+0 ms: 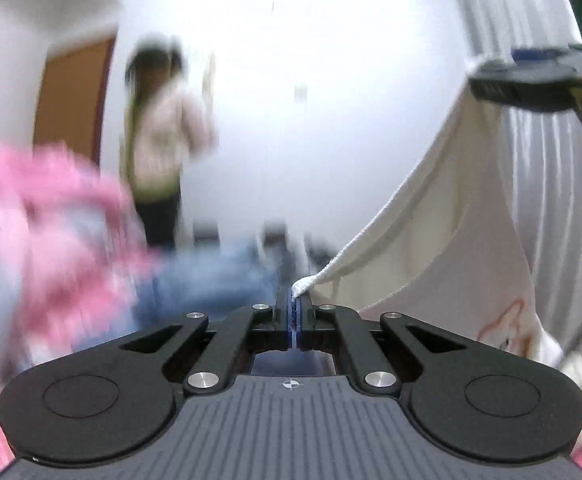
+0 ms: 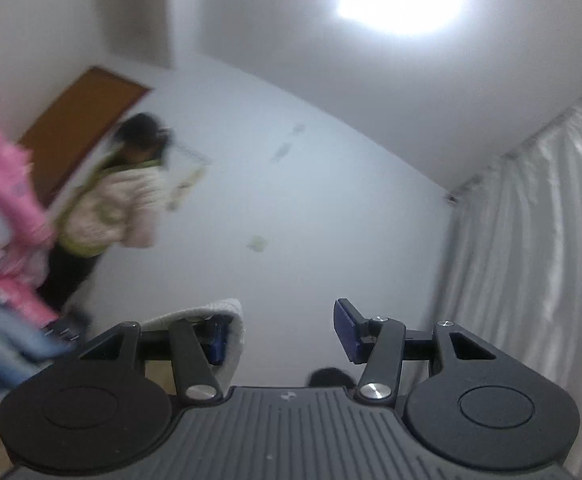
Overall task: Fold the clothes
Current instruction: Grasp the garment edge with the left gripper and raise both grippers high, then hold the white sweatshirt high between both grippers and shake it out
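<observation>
In the left wrist view, the left gripper is closed tight on the ribbed edge of a white garment, which stretches up to the right gripper at the top right.

In the right wrist view, the right gripper's jaws stand half apart; white cloth drapes over its left finger, touching no other pad.

We see the left gripper with its jaws closed on the ribbed edge of a white garment. The cloth stretches up and to the right to the right gripper. At left lies a blurred pink garment, with blue denim beside it. A person stands by the far wall.
</observation>
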Demonstrator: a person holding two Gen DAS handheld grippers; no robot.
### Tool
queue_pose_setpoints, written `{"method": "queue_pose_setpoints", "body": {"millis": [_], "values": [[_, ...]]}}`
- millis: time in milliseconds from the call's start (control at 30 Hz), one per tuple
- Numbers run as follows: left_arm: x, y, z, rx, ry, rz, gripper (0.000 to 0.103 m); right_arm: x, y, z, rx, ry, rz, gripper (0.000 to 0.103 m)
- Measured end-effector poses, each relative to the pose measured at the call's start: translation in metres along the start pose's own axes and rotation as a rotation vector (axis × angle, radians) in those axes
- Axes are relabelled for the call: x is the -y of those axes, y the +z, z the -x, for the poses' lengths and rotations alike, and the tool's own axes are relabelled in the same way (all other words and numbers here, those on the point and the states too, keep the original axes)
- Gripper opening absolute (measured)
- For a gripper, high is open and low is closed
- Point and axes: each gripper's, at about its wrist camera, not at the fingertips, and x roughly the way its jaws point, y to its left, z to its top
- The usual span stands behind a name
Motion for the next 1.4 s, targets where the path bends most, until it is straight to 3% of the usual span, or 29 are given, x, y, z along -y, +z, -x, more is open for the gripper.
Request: {"method": "queue_pose_setpoints", "body": {"millis": [100,233,333,433,567,867,1067,1167,1233,1400], "values": [[0.001,0.054,-0.003,0.124,0.007,-0.033,0.001,0.045,0.026,-0.008,0.007,-0.068,-0.017,0.054],[0.007,0.128,0.004,0.292,0.016,-0.116,0.001,0.085,0.060,-0.005,0.107,-0.156,0.028,0.054],[0.011,0.182,0.014,0.387,0.017,-0.179,0.001,0.115,0.091,-0.012,0.118,-0.214,0.011,0.056],[0.016,0.228,0.024,0.475,0.043,-0.266,0.001,0.142,0.116,-0.025,0.101,-0.227,-0.034,0.057],[0.019,0.279,0.046,0.536,0.057,-0.317,0.001,0.171,0.144,-0.034,0.051,-0.196,-0.084,0.057],[0.010,0.346,0.082,0.645,0.111,-0.324,0.001,0.222,0.216,-0.017,0.109,-0.194,-0.111,0.058],[0.011,0.367,0.116,0.720,0.086,-0.273,0.001,0.260,0.264,0.017,0.193,-0.211,-0.082,0.060],[0.016,0.375,0.134,0.752,0.049,-0.270,0.001,0.282,0.279,0.036,0.209,-0.212,-0.107,0.060],[0.015,0.381,0.147,0.740,-0.014,-0.238,0.001,0.296,0.286,0.049,0.217,-0.224,-0.111,0.060],[0.014,0.377,0.177,0.767,-0.130,-0.198,0.002,0.318,0.279,0.083,0.231,-0.242,-0.087,0.060]]}}
